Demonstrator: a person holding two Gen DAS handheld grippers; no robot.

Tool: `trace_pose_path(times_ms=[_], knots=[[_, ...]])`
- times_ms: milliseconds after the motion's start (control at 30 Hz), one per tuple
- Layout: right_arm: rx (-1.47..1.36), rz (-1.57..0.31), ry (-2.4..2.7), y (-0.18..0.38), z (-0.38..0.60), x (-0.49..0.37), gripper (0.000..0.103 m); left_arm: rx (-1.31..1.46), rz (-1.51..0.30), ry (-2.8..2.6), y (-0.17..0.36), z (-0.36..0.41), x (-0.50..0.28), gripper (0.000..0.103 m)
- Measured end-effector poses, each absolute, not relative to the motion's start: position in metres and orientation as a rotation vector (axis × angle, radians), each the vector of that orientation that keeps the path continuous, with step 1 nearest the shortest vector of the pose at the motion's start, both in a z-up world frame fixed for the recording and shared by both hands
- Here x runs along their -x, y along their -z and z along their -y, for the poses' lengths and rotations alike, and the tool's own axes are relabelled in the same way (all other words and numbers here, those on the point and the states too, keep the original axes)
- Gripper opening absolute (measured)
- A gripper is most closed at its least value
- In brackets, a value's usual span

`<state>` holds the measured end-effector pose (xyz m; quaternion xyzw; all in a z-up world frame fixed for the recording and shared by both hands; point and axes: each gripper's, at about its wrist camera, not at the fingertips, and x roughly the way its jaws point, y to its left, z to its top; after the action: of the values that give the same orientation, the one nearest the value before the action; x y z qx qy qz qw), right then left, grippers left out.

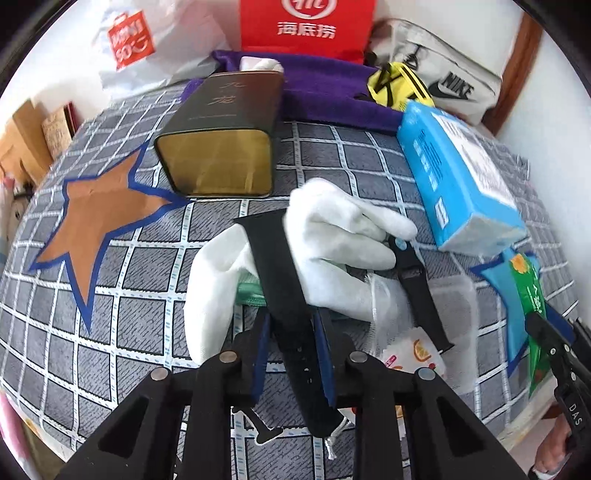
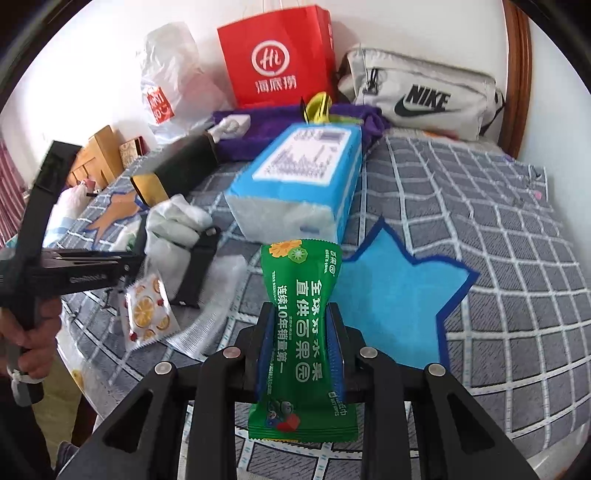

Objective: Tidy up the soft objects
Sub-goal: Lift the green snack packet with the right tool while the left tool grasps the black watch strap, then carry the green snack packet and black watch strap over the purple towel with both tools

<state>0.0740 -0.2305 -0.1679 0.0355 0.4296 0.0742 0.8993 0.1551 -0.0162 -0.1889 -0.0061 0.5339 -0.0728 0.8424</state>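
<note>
Up close, the left gripper (image 1: 291,325) is pinching a black strap (image 1: 275,266), its jaws drawn in tight on either side of the band. That strap is running up under a white glove (image 1: 340,229), which is lying crumpled on the checked cloth (image 1: 122,314). A second strap piece (image 1: 417,288) is sticking out from under the glove's fingers to the right.

The right gripper (image 2: 301,321) is squeezing a green wipes pack (image 2: 303,314) at its waist, the pack bulging above and below the pads and standing upright over the cloth, beside the blue star (image 2: 399,291).

Only the left view is showing the orange star (image 1: 92,221) whole and the open gold mouth of the dark tin (image 1: 221,140). Only the right view is showing the blue tissue pack (image 2: 299,184) from its pale end, the fruit-print sachet (image 2: 147,314) in full, and a hand (image 2: 29,332) gripping the left tool's handle.

The glove is looking soft, bright and bunched, fingers curled over. Something green is peeking out beneath it; I cannot tell what.

Farther back: a purple towel (image 1: 325,92), a red bag (image 1: 306,26), a white plastic bag (image 2: 170,77), a grey Nike pouch (image 2: 424,92), and a yellow item (image 1: 399,85) half hidden behind the tissue pack. In the left view the wipes pack is being cut off at the frame's right edge.
</note>
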Motion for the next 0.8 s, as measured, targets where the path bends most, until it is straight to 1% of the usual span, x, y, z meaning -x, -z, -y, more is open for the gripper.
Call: trace_pose_path(times_ms=[233, 267, 300, 400, 633, 700, 767, 800], knots=[[-0.066, -0.842, -0.15, 0.137, 0.231, -0.076, 0.026, 0.102, -1.069, 0.151, 0.156, -0.012, -0.152, 0.016], [-0.065, -0.836, -0.152, 0.133, 0.231, -0.077, 0.026, 0.113, -1.063, 0.158, 0.151, -0.015, -0.151, 0.009], [-0.064, -0.826, -0.151, 0.128, 0.23, -0.078, 0.026, 0.134, -1.057, 0.159, 0.145, -0.019, -0.151, 0.008], [-0.064, -0.809, -0.15, 0.119, 0.229, -0.083, 0.026, 0.127, -1.033, 0.164, 0.137, -0.023, -0.15, 0.008], [-0.058, -0.802, -0.171, 0.114, 0.221, -0.088, 0.026, 0.117, -1.095, 0.18, 0.156, -0.023, -0.149, 0.009], [-0.052, -0.812, -0.175, 0.118, 0.218, -0.089, 0.026, 0.119, -1.109, 0.207, 0.163, -0.019, -0.147, 0.015], [-0.049, -0.828, -0.173, 0.123, 0.216, -0.089, 0.026, 0.108, -1.113, 0.215, 0.169, -0.016, -0.145, 0.03], [-0.049, -0.836, -0.176, 0.126, 0.215, -0.089, 0.026, 0.097, -1.117, 0.207, 0.172, -0.014, -0.146, 0.035]])
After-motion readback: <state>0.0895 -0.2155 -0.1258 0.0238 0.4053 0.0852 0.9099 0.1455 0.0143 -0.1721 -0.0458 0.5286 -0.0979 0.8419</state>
